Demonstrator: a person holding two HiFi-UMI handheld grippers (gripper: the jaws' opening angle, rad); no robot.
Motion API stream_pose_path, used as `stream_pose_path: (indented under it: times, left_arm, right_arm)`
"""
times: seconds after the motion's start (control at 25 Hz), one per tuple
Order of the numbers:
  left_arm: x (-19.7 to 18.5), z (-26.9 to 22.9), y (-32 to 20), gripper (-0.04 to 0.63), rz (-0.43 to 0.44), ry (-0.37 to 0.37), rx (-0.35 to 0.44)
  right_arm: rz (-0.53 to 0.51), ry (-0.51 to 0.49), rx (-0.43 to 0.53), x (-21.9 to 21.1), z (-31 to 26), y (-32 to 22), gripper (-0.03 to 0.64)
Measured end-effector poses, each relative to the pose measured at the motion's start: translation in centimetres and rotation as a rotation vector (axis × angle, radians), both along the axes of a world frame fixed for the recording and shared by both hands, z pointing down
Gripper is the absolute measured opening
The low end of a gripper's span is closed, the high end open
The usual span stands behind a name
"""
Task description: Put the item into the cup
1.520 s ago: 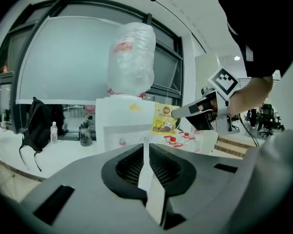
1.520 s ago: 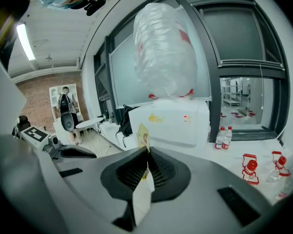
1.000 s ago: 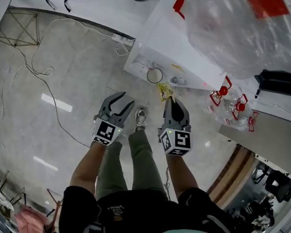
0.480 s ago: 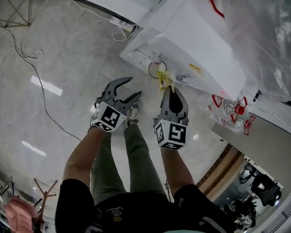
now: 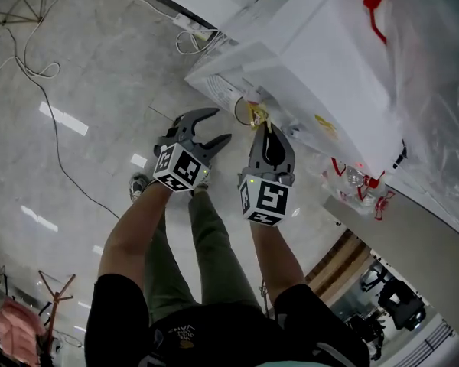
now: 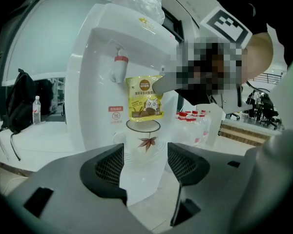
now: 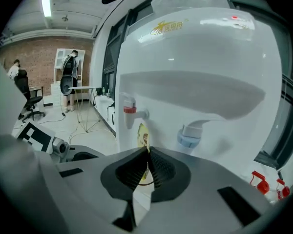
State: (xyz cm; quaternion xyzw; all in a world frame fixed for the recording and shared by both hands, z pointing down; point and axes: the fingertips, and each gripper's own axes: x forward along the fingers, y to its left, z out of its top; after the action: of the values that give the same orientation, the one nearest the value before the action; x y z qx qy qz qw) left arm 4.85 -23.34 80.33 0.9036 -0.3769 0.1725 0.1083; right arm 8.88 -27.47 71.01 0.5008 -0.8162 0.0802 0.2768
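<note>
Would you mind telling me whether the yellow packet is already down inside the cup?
No, the yellow packet hangs above the rim of the cup, pinched between the jaws of the right gripper.

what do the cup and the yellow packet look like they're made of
Cup: looks like thin white paper or plastic, matte, with a printed red leaf; can't tell which. Packet: likely plastic or foil film, going by the bright yellow print and how flat and thin it is.

An office, with water dispenser (image 7: pixel 195 67) and swivel chairs (image 5: pixel 398 300).
</note>
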Motion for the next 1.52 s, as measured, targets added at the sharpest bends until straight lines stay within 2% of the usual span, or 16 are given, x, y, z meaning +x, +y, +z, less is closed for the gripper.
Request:
stream_pose_path:
  times: [0.56, 0.88, 1.28, 1.4, 1.52]
  left_arm:
    - [2.3, 2.4, -2.5, 0.290, 0.049, -0.007, -0.008]
    - [2.4, 3.1, -3.1, 0.289, 0.065, 0.004, -0.014]
    - [2.7, 3.5, -3.6, 0.288, 0.065, 0.013, -0.023]
    - [2.7, 3.5, -3.5, 0.288, 0.065, 0.014, -0.028]
    - [2.6, 3.4, -3.2, 0.288, 0.068, 0.013, -0.032]
  right_arm:
    - [-0.070, 0.059, -0.045, -0.2, 4.3, -1.1, 0.044]
    - [-0.062, 0.047, -0.090, 0.4, 6.2, -1.7, 0.044]
    - [-0.083, 0.076, -0.132, 0.7, 8.4, -1.9, 0.044]
    - [-0.092, 0.054, -0.138, 0.5, 8.3, -1.9, 0.046]
    - [-0.077, -0.011, -0.147, 0.3, 8.1, -1.7, 0.048]
